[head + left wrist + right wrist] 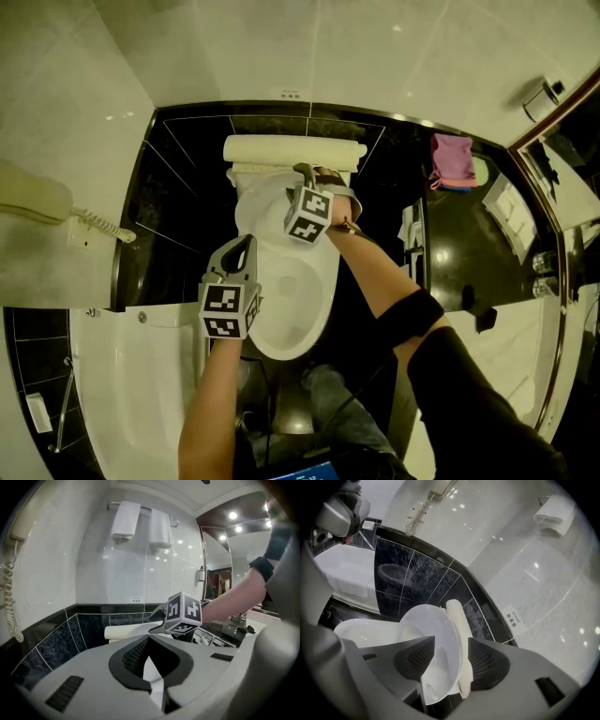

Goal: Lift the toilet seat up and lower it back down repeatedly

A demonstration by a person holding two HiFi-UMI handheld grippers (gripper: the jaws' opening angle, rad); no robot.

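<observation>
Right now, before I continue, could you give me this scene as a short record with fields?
place: bathroom, seen from above
toilet lid: raised, standing in front of the cream tank
bowl: uncovered below the lid
right gripper: at the lid's top edge, one jaw on each side, apparently gripping it
left gripper: jaw tips together, holding nothing, by the bowl's rim on the person's left
nearby: wall phone, pink cloth on the dark counter, two towels on a rail

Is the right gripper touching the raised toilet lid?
Cannot tell. The right gripper view shows the right gripper straddling the lid, jaws parted; neither contact nor gap is plain.
</observation>
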